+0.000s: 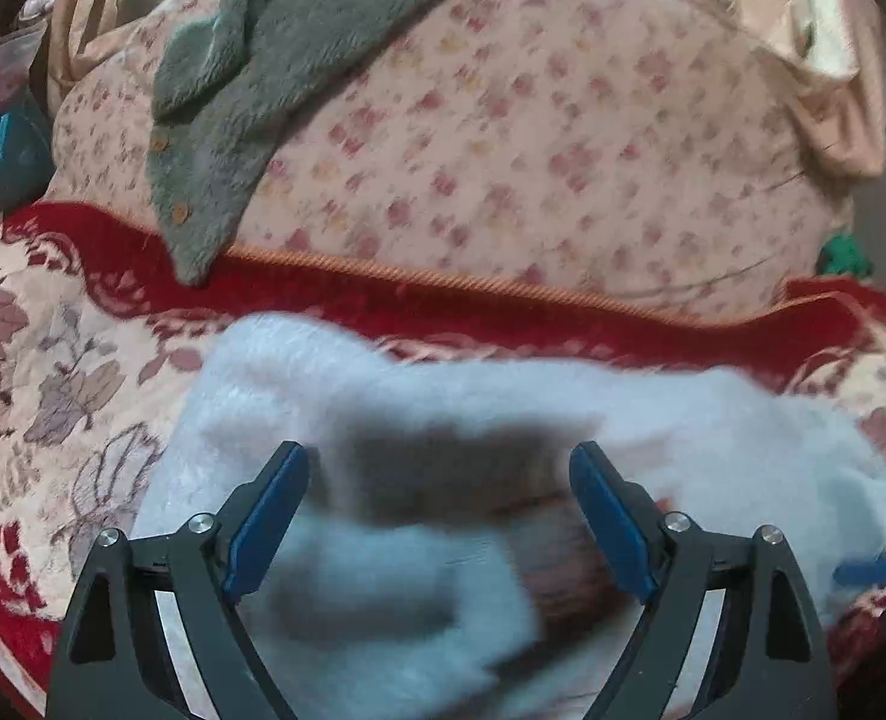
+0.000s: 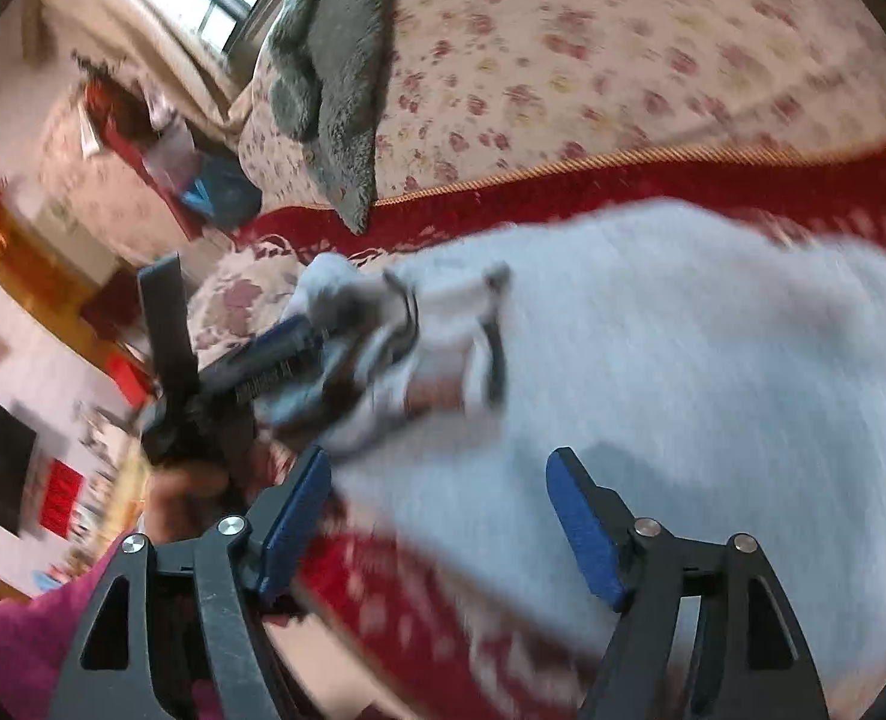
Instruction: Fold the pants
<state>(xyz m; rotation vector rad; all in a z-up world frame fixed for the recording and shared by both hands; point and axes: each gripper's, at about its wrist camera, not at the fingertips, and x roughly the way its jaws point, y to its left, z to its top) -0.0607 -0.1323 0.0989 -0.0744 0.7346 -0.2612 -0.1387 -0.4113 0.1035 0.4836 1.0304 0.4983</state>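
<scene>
White fluffy pants [image 1: 502, 396] lie across a red floral blanket [image 1: 53, 372] on a bed. My left gripper [image 1: 440, 450] hovers over their dark-lined waistband opening [image 1: 443, 480], jaws wide apart, and I see no pad pressing on the blurred fabric between them. My right gripper [image 2: 441, 456] stands open just above the broad white cloth [image 2: 712, 360], holding nothing. In the right wrist view the left gripper [image 2: 275, 360] sits at the pants' bunched waistband end [image 2: 419, 336], with cloth against its fingers. A blue fingertip [image 1: 862, 570] of the right gripper shows at the left wrist view's right edge.
A grey fleece cardigan [image 1: 251, 96] with buttons drapes over a pink flowered quilt [image 1: 532, 138] behind the pants. Beige curtains [image 1: 814, 48] hang at the back. A hand [image 2: 185, 498] and a magenta sleeve [image 2: 17, 636] sit at lower left. Cluttered shelves [image 2: 143, 120] stand beyond the bed.
</scene>
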